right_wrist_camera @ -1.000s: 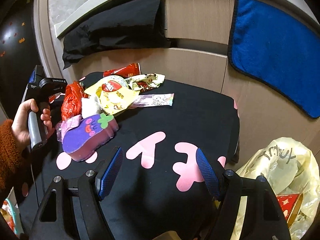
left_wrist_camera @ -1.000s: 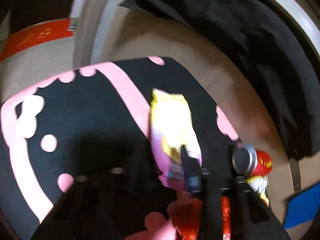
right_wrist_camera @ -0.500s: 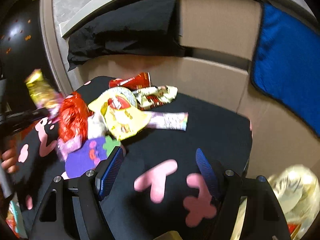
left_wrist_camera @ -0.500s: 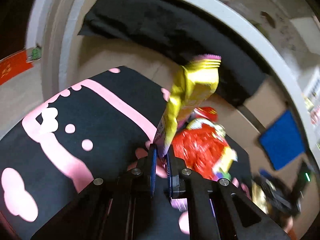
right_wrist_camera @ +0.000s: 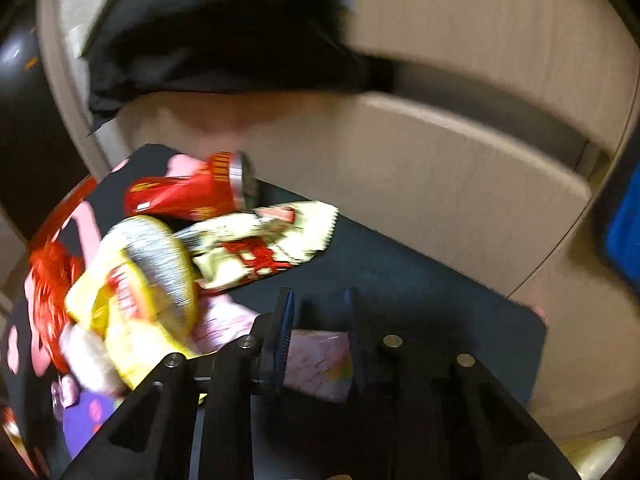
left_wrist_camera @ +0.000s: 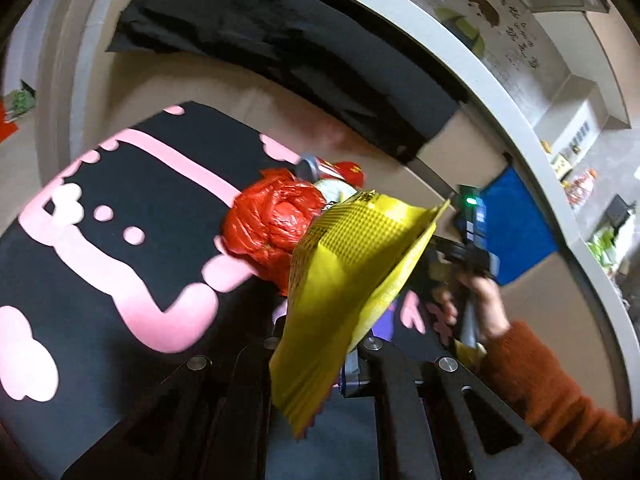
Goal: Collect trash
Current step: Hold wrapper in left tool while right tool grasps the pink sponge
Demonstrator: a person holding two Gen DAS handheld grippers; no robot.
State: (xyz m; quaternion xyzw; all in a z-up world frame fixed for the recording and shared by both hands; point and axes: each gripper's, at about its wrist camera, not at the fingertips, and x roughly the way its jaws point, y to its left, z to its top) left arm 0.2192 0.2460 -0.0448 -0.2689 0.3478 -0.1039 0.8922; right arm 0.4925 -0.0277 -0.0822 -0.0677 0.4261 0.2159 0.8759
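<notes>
My left gripper (left_wrist_camera: 316, 344) is shut on a yellow snack wrapper (left_wrist_camera: 344, 292) and holds it up above the black table with pink shapes (left_wrist_camera: 120, 240). Behind it lie a crumpled red bag (left_wrist_camera: 272, 224) and a red can (left_wrist_camera: 340, 170). My right gripper (right_wrist_camera: 318, 320) is low over the table, jaws partly closed around a pink wrapper (right_wrist_camera: 316, 364) that lies between them; whether they grip it is unclear. Left of it are a yellow chip bag (right_wrist_camera: 136, 292), a cream and red wrapper (right_wrist_camera: 260, 244), the red can (right_wrist_camera: 188, 192) and the red bag (right_wrist_camera: 48, 280).
A black cloth (left_wrist_camera: 280, 60) hangs on the curved counter behind the table. A blue towel (left_wrist_camera: 516, 224) hangs on the wooden panel at right. The other hand with its gripper (left_wrist_camera: 472, 248) shows in the left wrist view. A purple wrapper (right_wrist_camera: 84, 420) lies at lower left.
My left gripper has swung right with the yellow wrapper lifted off the table. My right gripper has dropped toward the table and narrowed its jaws around the pink wrapper.
</notes>
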